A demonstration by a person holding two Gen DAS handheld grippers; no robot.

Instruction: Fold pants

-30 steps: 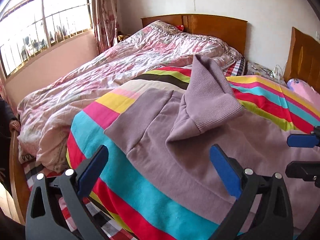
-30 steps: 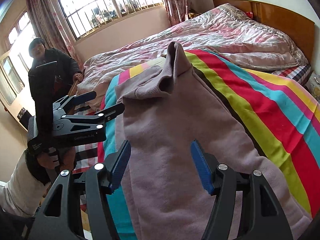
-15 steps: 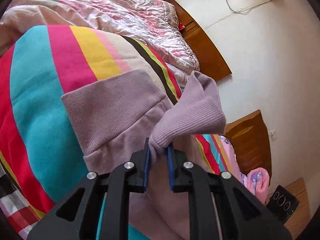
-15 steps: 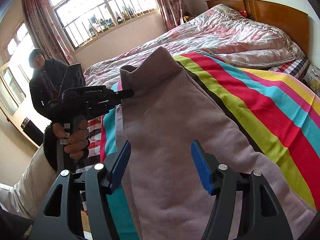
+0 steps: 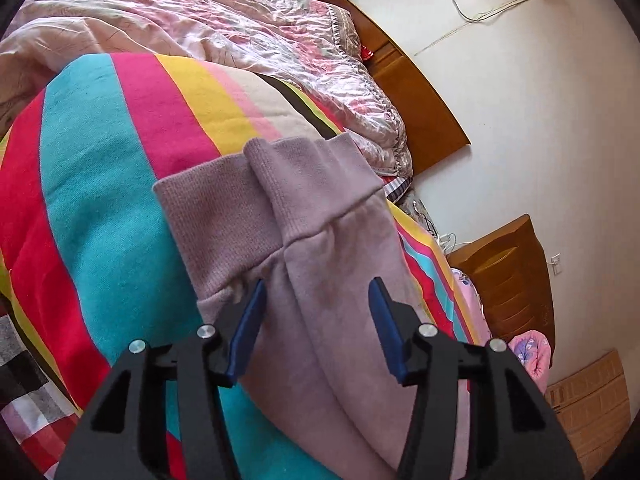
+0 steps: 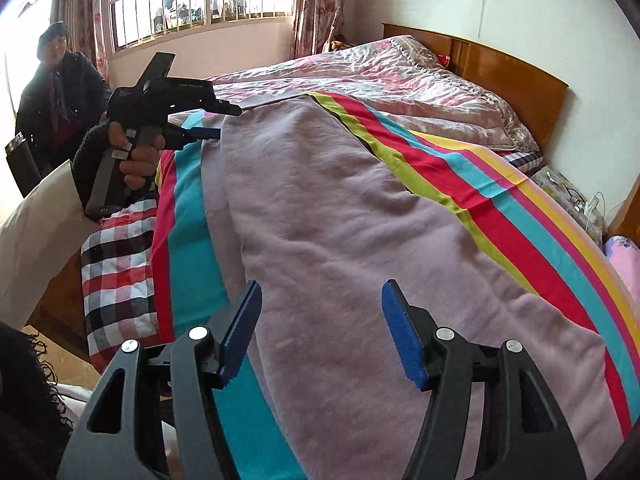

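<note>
The left claw [image 5: 314, 330] is opening, its blue pads off the cloth: half a second ago it pinched the ribbed cuff [image 5: 280, 196], which now lies flat beside its twin. So the lilac pants [image 6: 320, 220] lie stretched along the striped blanket [image 6: 500, 208] on the bed, ready for folding. The right claw [image 6: 320, 330], apart and narrowing slightly, holds nothing. Only the right view shows the whole garment, the hand [image 6: 134, 152] gripping the left tool, and a bystander [image 6: 56, 92].

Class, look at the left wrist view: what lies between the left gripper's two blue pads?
In the left wrist view, the left gripper has its jaws opening, and only the mauve pants lie between the blue pads, which do not press the cloth.
</note>
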